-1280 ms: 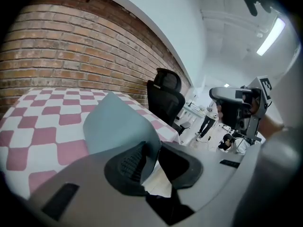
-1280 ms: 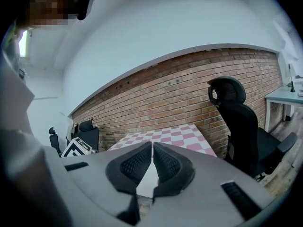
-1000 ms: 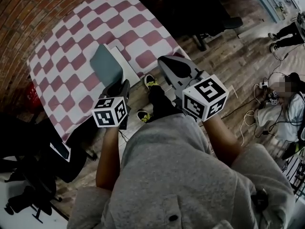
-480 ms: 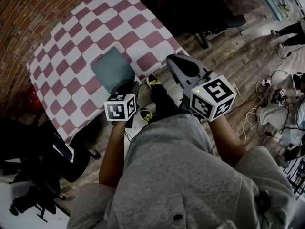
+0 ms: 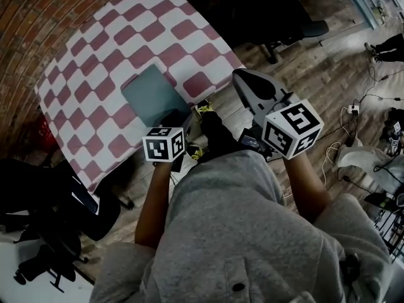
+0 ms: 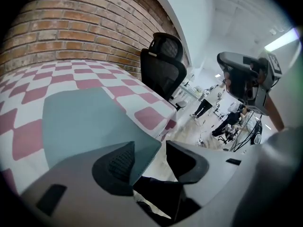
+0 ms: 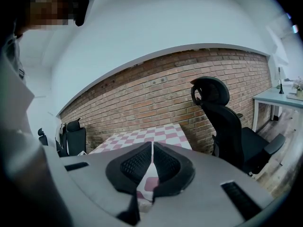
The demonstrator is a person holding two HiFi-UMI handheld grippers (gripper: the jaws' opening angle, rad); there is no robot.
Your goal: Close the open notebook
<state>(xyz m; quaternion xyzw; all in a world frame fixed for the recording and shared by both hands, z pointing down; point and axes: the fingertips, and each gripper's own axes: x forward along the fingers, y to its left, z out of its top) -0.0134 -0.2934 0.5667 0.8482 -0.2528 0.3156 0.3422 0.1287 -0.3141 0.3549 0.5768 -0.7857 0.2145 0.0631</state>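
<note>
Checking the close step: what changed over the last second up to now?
The notebook went from cover raised, white page showing, to closed flat on the checkered table. The left gripper followed it down. Its jaws have just been opening and now stand apart, the near corner loose between them. Unchanged: right gripper shut and empty, off the table's edge, and the notebook's spot.

notebook [image 5: 154,96] | look: I see a plain grey-teal cover, thin | state: closed, cover down | pose: lying flat, set at a slant to the surface's edges | place: on the red-and-white checked surface [image 5: 95,62], near its front edge; whether the near corner overhangs I cannot tell
</note>
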